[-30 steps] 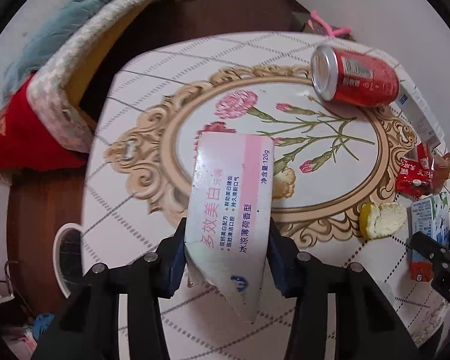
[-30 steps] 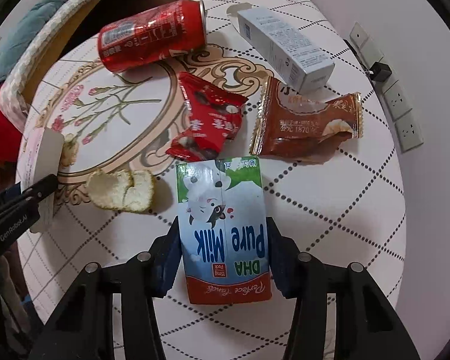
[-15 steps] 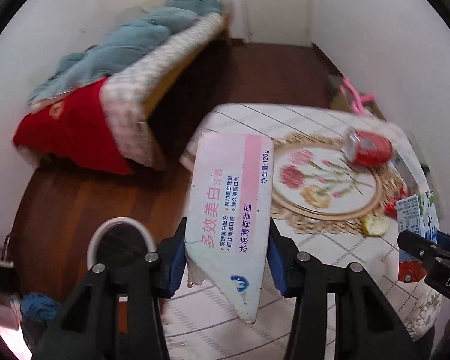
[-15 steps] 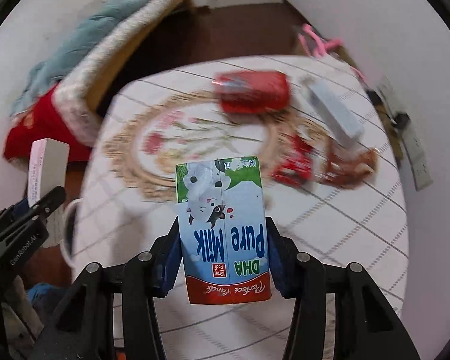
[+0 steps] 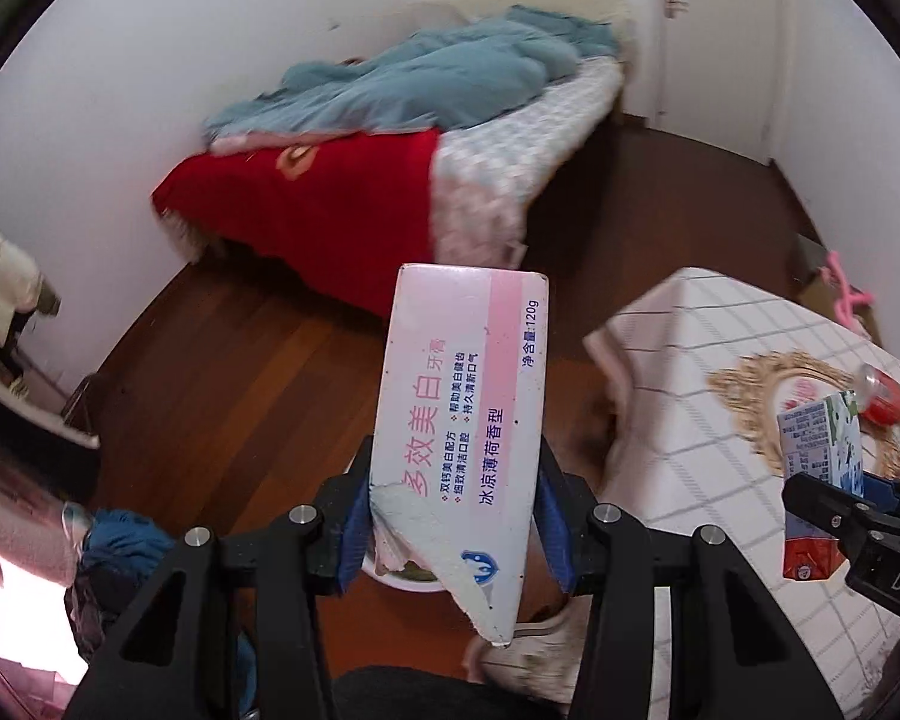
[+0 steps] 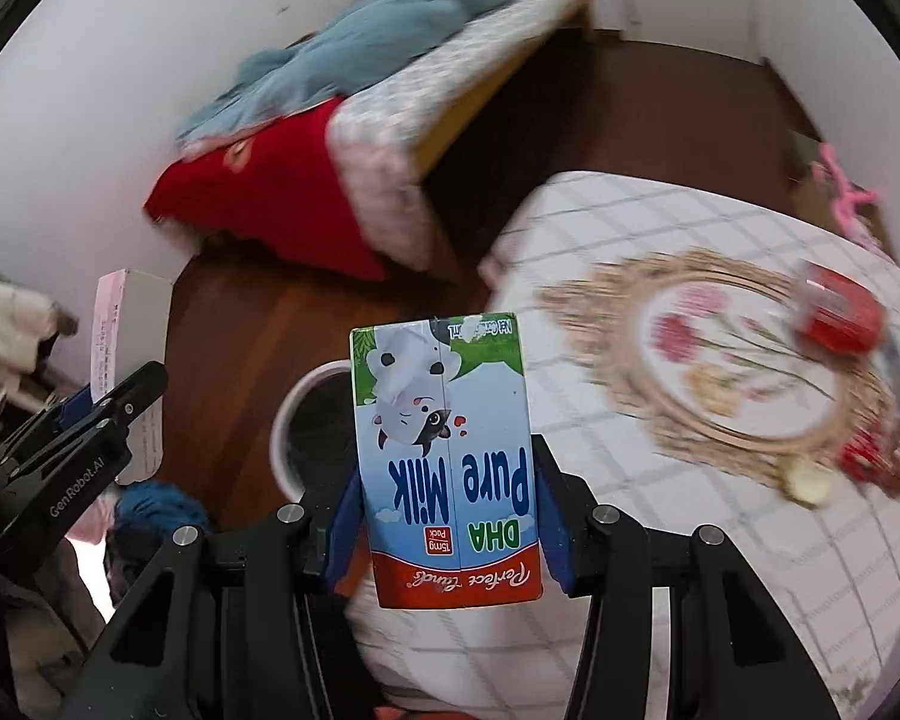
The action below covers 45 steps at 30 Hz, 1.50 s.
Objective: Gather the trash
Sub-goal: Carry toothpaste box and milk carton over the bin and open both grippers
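**Two cartons held above the floor, bin below**

The left hand-held gripper (image 5: 453, 516) is clamped on a pink-and-white toothpaste box (image 5: 462, 420), its torn lower end hanging toward the camera, its blue pads pressed against both long sides. The right hand-held gripper (image 6: 444, 531) is clamped the same way on a blue milk carton (image 6: 444, 456), printed "DHA Pure Milk" and held upside down. Both cartons are off the counter (image 6: 660, 540), over the dark wooden floor (image 5: 240, 372). Directly behind the milk carton stands a white-rimmed waste bin (image 6: 306, 414) with a dark inside; its contents cannot be made out. In the left wrist view the same bin is almost wholly hidden behind the toothpaste box. On the counter's checked, flower-printed cloth lie a red drink can (image 6: 840, 312), a scrap of pale peel (image 6: 810, 480) and a red wrapper (image 6: 864, 456), all blurred. A bed (image 5: 498, 138) with a teal quilt (image 5: 426, 78) and a red cover (image 5: 306, 204) fills the background.
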Each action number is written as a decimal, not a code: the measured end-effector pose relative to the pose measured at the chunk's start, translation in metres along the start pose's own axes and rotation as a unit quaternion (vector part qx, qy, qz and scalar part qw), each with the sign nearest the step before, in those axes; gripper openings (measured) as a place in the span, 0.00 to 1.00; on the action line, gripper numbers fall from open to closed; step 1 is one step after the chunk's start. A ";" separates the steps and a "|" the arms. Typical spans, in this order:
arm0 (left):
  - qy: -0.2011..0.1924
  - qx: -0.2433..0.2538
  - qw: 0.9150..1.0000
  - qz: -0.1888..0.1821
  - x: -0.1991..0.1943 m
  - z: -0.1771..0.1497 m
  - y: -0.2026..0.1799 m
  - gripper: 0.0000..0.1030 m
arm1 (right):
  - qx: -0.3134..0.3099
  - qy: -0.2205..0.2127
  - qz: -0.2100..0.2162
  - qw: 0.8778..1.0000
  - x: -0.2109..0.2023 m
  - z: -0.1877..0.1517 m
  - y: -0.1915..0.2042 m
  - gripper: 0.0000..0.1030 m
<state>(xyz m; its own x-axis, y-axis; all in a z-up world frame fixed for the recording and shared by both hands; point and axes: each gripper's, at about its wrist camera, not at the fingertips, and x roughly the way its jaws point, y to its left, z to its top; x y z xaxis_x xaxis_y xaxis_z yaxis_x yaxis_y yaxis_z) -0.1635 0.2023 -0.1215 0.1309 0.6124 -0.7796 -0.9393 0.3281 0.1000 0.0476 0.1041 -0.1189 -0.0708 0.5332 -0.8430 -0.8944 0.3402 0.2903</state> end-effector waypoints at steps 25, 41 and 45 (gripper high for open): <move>0.357 -0.037 0.931 -0.062 0.297 -0.065 0.102 0.43 | -0.080 0.317 -0.048 0.944 0.365 -0.004 0.138 0.50; 0.341 -0.109 0.930 -0.080 0.287 -0.053 0.131 0.87 | -0.087 0.343 -0.038 0.935 0.396 0.009 0.140 0.70; 0.314 -0.125 0.939 -0.059 0.270 -0.052 0.141 0.92 | -0.081 0.323 -0.032 0.942 0.384 0.013 0.140 0.88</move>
<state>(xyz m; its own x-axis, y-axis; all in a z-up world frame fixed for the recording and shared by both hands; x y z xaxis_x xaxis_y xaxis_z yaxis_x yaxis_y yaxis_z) -0.2766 0.3767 -0.3498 0.1009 0.0121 -0.9948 -0.9854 0.1392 -0.0982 -0.0988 0.3665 -0.3962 -0.2222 -0.0856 -0.9712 -0.9580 0.2046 0.2011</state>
